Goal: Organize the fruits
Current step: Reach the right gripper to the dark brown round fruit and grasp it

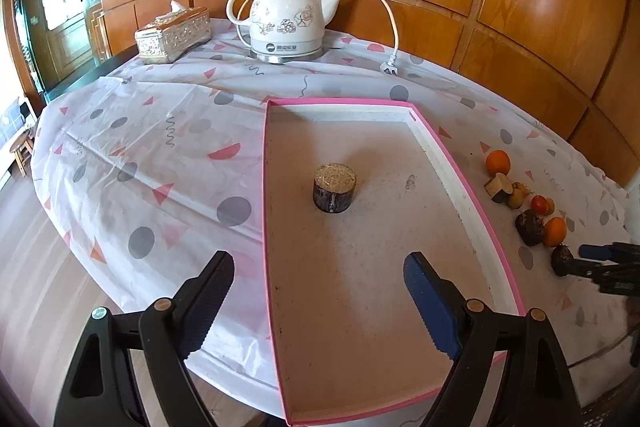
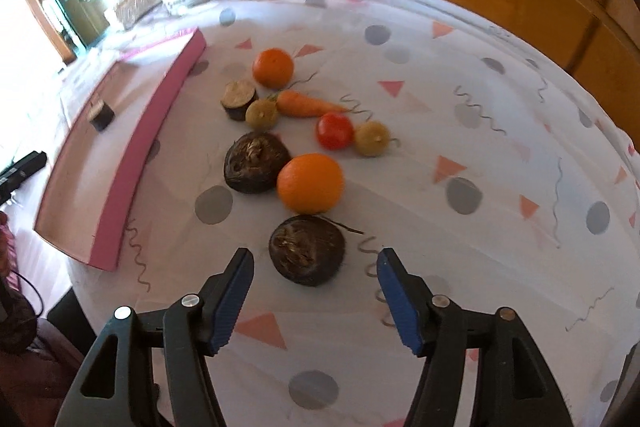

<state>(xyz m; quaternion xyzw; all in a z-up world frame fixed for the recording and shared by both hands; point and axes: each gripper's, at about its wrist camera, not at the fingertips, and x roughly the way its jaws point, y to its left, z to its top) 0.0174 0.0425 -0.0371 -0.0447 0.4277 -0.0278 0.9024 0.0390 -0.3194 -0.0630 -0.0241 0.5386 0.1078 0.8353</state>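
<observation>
One piece is already sitting in the tray (image 1: 472, 203), a short dark-skinned stub (image 1: 334, 188) with a pale, grainy cut top, standing on its flat end near the middle of the speckled floor. I am holding my left gripper (image 1: 320, 291) over the tray's near end with its jaws spread wide and nothing between them, clear of the stub. Everything else is waiting in a loose cluster on the cloth (image 2: 400, 27) beside the tray's pink wall: two glossy oranges, the near one (image 2: 310, 183) and a far one (image 2: 273, 67), a tapered carrot (image 2: 308, 103), a shiny tomato (image 2: 335, 130), two small yellowish balls with dimpled tops, a second stub (image 2: 239, 99), and two squat, rough brown rounds with fibrous crowns. I am aiming my right gripper (image 2: 316, 291) down at the nearest round (image 2: 307, 249), which lies just ahead of the tips and roughly centred on the gap; the ribbed blue pads (image 2: 394, 301) are standing apart and not touching it. Its dull, coarse skin should grip well, I judge, while the smooth oranges could roll. A white kettle (image 1: 286, 17) and a tissue box (image 1: 173, 37) are standing well back by the wood panelling.
</observation>
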